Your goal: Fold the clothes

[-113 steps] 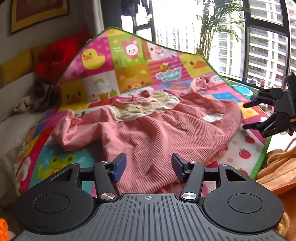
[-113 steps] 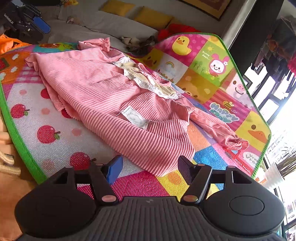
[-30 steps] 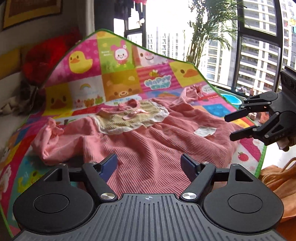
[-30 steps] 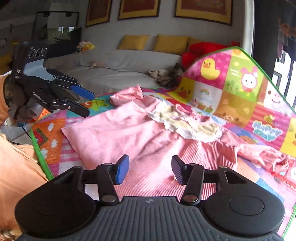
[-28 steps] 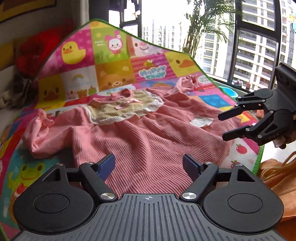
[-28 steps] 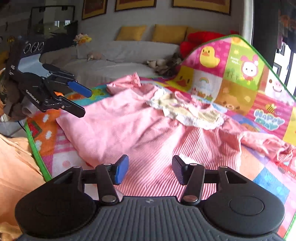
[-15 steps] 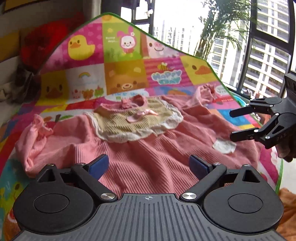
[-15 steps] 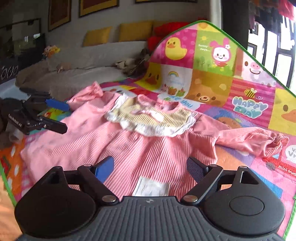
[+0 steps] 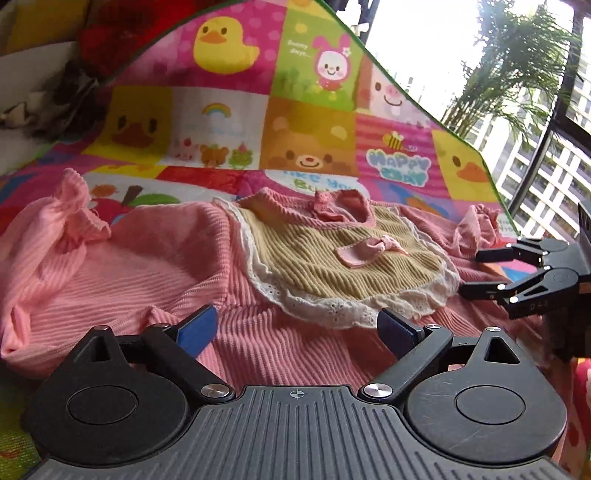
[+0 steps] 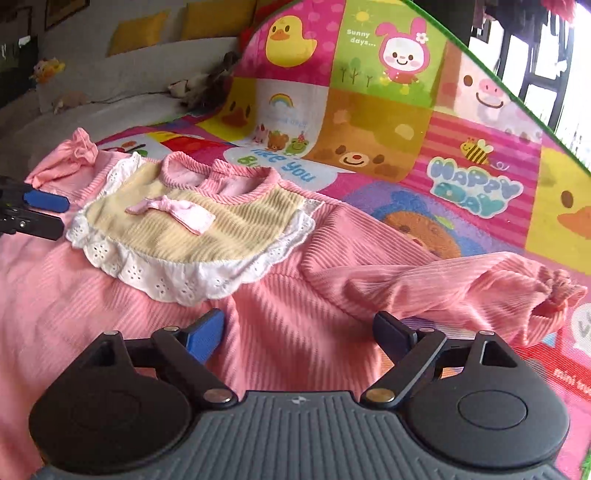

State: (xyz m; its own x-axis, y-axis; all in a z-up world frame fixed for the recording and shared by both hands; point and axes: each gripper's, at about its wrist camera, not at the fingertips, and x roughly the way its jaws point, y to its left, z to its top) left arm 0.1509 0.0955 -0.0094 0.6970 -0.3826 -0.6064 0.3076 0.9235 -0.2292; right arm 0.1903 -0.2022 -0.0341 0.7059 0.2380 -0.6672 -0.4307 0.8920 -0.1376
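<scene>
A pink ribbed child's dress [image 9: 147,280] lies spread face up on a colourful cartoon play mat [image 9: 306,129]. Its yellow bib [image 9: 314,254] has white lace and a pink bow. My left gripper [image 9: 295,325] hovers open over the dress body, below the bib and near the left armpit, with only cloth beneath. My right gripper [image 10: 299,328] has its jaws opening over the dress [image 10: 74,295], beside the right sleeve [image 10: 461,284], with nothing pressed between the pads. Each view shows the other gripper: the right gripper [image 9: 476,273] at the right, the left gripper [image 10: 44,210] at the left.
The mat's [image 10: 369,122] far end curls up behind the dress. A grey sofa [image 10: 110,96] with yellow cushions [image 10: 140,29] and small toys sits beyond it. A red plush thing [image 9: 122,33] lies at the mat's top corner. A window with a palm plant [image 9: 517,74] stands on the right.
Both grippers have moved forward and lower over the dress, from its hem towards the bib and sleeves. Both jaws have spread wider.
</scene>
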